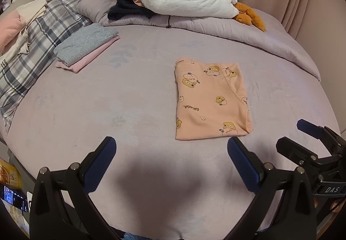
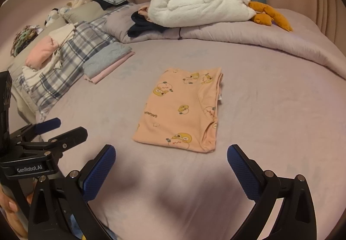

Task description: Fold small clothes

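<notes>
Two folded pieces (image 1: 86, 45) sat stacked far left; peach garment (image 1: 210, 101) lay folded mid-bed (image 1: 129, 110), untouched. Your left gripper (image 1: 172, 164) and right gripper (image 2: 170, 166) gaped wide, empty. Left, likely: stack it.

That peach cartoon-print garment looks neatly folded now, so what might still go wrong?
1. The peach cartoon-print garment lies loose on the soft mauve bedsheet; pinching only its top layer might undo the fold.
2. Both the left gripper and the right gripper are open and empty, so a low approach may snag the sheet too.
</notes>
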`<state>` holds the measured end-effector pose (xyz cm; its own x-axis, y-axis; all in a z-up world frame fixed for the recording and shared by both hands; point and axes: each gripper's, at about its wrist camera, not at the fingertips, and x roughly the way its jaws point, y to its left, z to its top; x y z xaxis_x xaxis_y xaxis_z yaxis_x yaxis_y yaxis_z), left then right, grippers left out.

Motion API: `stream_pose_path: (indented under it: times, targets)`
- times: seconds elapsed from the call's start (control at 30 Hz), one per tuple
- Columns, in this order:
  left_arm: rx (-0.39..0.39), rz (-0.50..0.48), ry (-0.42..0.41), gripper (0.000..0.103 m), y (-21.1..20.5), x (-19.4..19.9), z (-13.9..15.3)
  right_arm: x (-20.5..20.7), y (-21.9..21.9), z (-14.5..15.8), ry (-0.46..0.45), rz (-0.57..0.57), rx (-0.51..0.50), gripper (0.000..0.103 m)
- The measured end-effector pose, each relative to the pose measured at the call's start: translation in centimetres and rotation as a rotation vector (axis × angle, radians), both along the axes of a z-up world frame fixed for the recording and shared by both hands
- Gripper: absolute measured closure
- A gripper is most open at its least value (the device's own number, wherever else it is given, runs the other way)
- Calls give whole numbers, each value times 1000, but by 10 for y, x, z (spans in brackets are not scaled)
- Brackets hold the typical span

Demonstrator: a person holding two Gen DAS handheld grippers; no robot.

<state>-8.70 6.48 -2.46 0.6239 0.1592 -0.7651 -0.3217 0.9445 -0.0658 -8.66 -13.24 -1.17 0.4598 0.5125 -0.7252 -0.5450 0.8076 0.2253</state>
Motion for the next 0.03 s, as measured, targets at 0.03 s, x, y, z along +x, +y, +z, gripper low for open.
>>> stream_pose_path:
  times: [0.03]
  targets:
    - [-2, -2, -2, 0, 0, 0, 0, 1, 0, 0, 1, 2, 1, 1]
